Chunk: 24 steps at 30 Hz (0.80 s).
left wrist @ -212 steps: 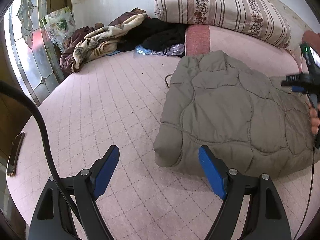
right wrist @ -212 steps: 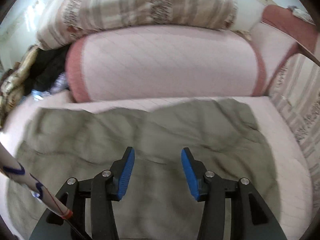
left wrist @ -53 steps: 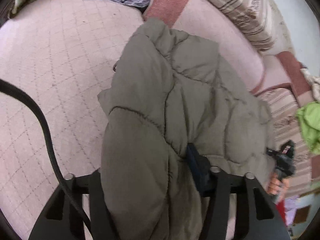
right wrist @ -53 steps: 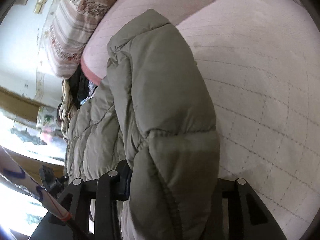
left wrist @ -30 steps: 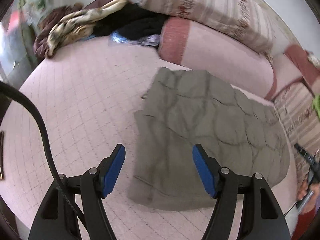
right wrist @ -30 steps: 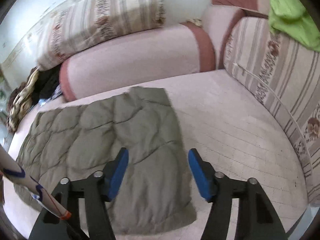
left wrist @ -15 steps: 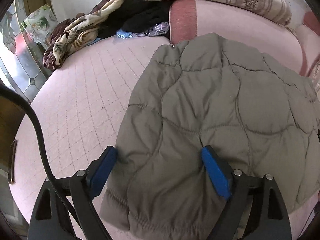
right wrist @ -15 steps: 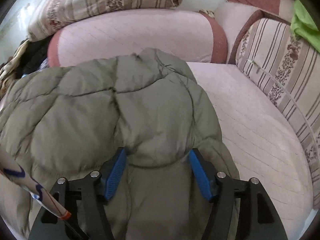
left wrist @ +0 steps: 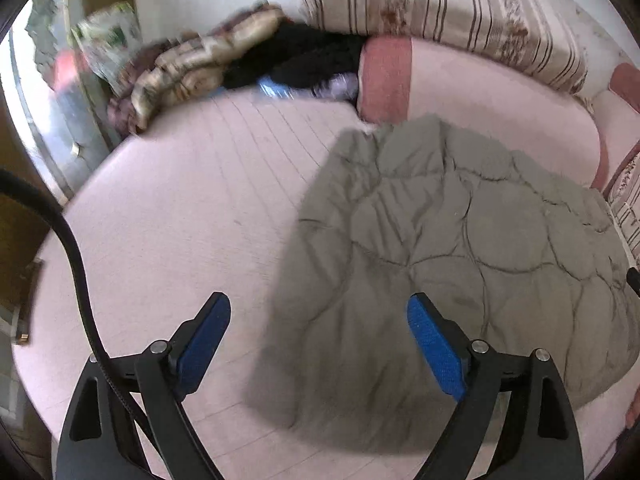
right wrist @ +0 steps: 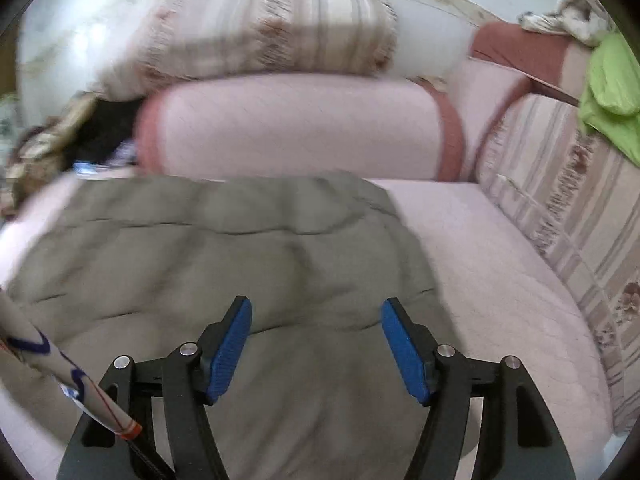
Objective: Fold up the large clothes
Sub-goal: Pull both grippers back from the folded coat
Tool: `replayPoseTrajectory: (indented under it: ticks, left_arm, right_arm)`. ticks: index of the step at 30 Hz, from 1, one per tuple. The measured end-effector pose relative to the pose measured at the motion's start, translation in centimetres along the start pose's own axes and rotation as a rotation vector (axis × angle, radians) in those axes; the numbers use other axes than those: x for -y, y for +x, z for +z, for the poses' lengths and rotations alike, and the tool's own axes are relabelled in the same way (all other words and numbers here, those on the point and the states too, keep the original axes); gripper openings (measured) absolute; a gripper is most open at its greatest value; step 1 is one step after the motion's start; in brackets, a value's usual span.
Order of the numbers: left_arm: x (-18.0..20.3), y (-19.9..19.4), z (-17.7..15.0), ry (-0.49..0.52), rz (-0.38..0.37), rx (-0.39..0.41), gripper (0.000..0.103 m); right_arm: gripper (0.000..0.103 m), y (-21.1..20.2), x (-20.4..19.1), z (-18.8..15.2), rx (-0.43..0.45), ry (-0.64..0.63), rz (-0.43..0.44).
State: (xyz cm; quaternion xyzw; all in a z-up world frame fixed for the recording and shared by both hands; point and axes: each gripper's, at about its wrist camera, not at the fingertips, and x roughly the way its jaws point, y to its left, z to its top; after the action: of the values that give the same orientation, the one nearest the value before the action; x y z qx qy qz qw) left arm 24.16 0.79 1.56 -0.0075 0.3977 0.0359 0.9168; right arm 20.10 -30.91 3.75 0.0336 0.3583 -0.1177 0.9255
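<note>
An olive-grey quilted jacket (left wrist: pixel 460 248) lies folded flat on the pink bed (left wrist: pixel 180 208). My left gripper (left wrist: pixel 320 332) is open and empty, hovering above the jacket's near left corner; its right pad is over the fabric, its left pad over bare bed. In the right wrist view the jacket (right wrist: pixel 208 248) fills the lower left. My right gripper (right wrist: pixel 316 340) is open and empty just above the jacket's near right part. Both views are blurred by motion.
A pink bolster (right wrist: pixel 296 132) and a striped bolster (left wrist: pixel 440 12) lie along the back. A heap of clothes (left wrist: pixel 224 64) sits at the far left corner. A striped headboard (right wrist: pixel 568 208) with a green cloth (right wrist: pixel 608 92) runs along the right.
Both grippers held the jacket shut, laid it down and opened. In the last half second both have pulled back and up from the jacket, still open.
</note>
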Motion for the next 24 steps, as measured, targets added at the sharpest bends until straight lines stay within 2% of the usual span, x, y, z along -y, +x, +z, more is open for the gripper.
replayPoseTrajectory:
  ticks: [3,7,10,12,15,19,21,24]
  left_arm:
    - [-0.8,-3.0,-0.9,-0.008,0.064,0.082,0.090]
    - [-1.7,-7.1,-2.2,-0.036,0.213,0.205,0.090]
    - [-2.1,-9.3,-2.8,-0.022,0.272,0.277,0.091]
    - [-2.7,-10.9,-3.1,-0.019,0.270,0.322,0.094]
    - [-3.7,-12.7,-3.4,-0.045,0.231,0.357,0.095]
    - [-4.0,-14.5,-4.3,-0.082,0.192,0.374,0.095]
    - [-3.9,-15.3,-4.9,-0.090,0.185,0.388,0.095]
    - [-3.3,-16.6,-5.7,-0.082,0.183,0.410,0.098]
  right_arm:
    - [0.072,0.4,-2.9,-1.1,-0.036,-0.018,0.073]
    - [0.075,4.4,-5.7,-2.9,-0.109,-0.056,0.017]
    - [0.084,5.5,-6.3,-2.7,-0.122,-0.082,-0.018]
    - [0.084,4.8,-5.9,-2.0,-0.143,-0.057,-0.019]
    - [0.082,1.6,-6.4,-1.8,-0.077,-0.036,0.003]
    - [0.082,-1.3,-9.7,-2.1,-0.011,-0.109,0.058]
    - [0.082,-0.8,-11.6,-2.7,-0.023,-0.159,0.065]
    - [0.084,2.6,-13.4,-3.5,-0.115,-0.193,0.042]
